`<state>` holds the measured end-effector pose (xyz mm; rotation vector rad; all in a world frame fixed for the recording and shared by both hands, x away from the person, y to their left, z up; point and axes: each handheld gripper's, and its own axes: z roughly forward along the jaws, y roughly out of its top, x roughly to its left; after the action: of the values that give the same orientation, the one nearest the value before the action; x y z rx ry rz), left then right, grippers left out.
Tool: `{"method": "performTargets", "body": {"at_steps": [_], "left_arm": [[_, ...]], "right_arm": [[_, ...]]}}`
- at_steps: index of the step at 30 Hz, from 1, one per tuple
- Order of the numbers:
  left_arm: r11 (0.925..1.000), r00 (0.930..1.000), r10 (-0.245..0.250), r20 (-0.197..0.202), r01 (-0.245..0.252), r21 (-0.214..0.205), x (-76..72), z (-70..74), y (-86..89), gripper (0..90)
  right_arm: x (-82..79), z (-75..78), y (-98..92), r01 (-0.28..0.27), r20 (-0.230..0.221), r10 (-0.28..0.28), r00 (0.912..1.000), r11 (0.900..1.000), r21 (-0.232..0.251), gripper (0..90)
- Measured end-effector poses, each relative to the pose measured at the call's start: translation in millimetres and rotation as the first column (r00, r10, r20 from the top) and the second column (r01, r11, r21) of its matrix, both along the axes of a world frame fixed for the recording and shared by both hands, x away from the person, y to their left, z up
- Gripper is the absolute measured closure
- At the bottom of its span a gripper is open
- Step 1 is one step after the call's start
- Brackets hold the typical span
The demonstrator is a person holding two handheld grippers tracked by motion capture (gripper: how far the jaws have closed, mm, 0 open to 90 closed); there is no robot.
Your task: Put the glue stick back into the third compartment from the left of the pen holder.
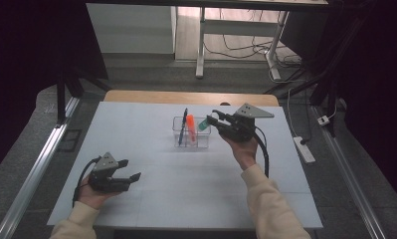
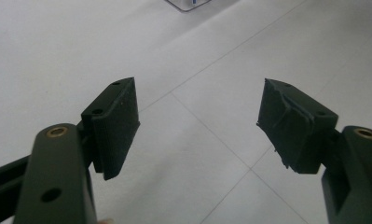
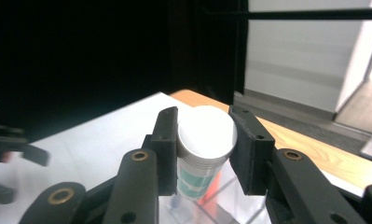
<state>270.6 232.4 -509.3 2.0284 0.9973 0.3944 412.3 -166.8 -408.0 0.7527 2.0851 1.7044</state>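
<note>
High view: right gripper (image 1: 212,121) is clamped on a white tube with a teal label (image 1: 204,125), held tilted just over the right end of the clear organizer (image 1: 178,122). Tube sits at the gripper tip, lower end dipping toward the bin's right compartment. My read: it's being either dropped into or pulled from that slot; can't tell which. A blue pen (image 1: 184,124) and an orange marker (image 1: 190,128) stand in the bin, on the far side of the tube from the right gripper. Left gripper (image 1: 132,172) sits low over the white surface (image 1: 151,209), well apart from the bin, nothing between the jaws. Looks parked so it stays out of the way.

Left gripper view: jaws spread wide, empty, just seamed white surface ahead. A corner of the clear organizer (image 2: 189,4) is cut off by the top edge, well ahead of the jaws.

Right gripper view: both pads squeeze the tube (image 3: 206,144) just under its flat white cap, cap end facing the camera. Side grip near the top leaves the lower end free to enter the bin. Below the jaws the bin wall and something orange are visible, mostly blocked by the tube. Label text unreadable. Blurred dark shape at left is likely the other gripper (image 3: 16,158); too smeared to read.
</note>
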Motion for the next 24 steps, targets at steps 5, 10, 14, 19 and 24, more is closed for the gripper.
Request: {"method": "performTargets", "body": {"at_steps": [5, 10, 14, 19, 24], "left_arm": [[1.0000, 1.0000, 0.002, -0.002, -0.002, -0.001, 0.9, -0.3, 0.8, 28.7], [1.0000, 1.0000, 0.005, 0.002, -0.005, 0.000, 0.8, -0.1, 0.3, 28.7], [0.9999, 0.9999, 0.011, 0.006, -0.011, -0.005, 0.5, 0.6, 0.9, 28.7], [0.9999, 0.9999, 0.011, 0.005, -0.011, -0.011, 0.4, 0.7, 0.7, 28.6], [0.9999, 0.9999, 0.011, 0.002, -0.011, -0.012, 0.6, 0.6, 0.5, 28.6]], "right_arm": [[13.6, -11.5, 1.7, 0.041, -0.024, -0.041, 0.9988, 0.9986, -0.033, 64.4], [21.6, -19.8, 4.5, 0.054, -0.033, -0.057, 0.9978, 0.9959, -0.072, 64.4], [25.1, -24.6, 6.4, 0.057, -0.046, -0.061, 0.9971, 0.9946, -0.087, 64.1], [26.6, -28.9, 8.2, 0.046, -0.060, -0.053, 0.9968, 0.9934, -0.105, 53.1], [20.4, -25.5, 0.8, 0.042, -0.058, -0.048, 0.9972, 0.9946, -0.095, 47.9]]}}
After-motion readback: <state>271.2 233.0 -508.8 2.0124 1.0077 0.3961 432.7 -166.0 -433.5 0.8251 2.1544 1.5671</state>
